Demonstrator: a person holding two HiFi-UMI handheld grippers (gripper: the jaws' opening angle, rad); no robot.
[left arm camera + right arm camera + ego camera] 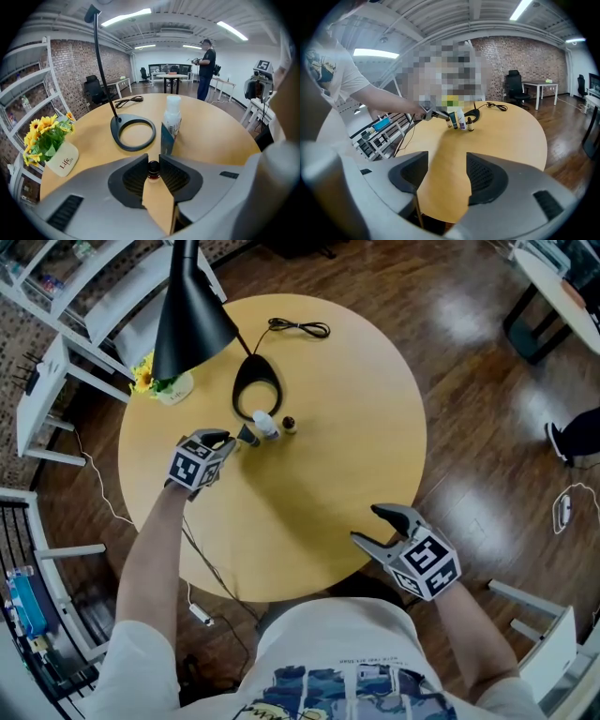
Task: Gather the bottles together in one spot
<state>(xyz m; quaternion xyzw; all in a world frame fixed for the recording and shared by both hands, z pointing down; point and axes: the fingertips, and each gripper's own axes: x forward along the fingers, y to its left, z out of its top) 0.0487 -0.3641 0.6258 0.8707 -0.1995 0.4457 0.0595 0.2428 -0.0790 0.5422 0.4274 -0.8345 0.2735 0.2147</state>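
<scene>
- Left tongs (240, 438) pinch a small dark-capped bottle (153, 169), seemingly dark red inside, just beside the white bottle (172, 117) on the worktop (356, 409).
- Right tongs (443, 176) spread, empty.
- Vase (63, 160) holds sunflowers (44, 131).

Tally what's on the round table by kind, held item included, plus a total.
Bottles: 4 (small dark bottle in the left gripper jaws, teal bottle, white bottle, small brown bottle)
Desk lamp: 1
Sunflower pot: 1
Total: 6
</scene>
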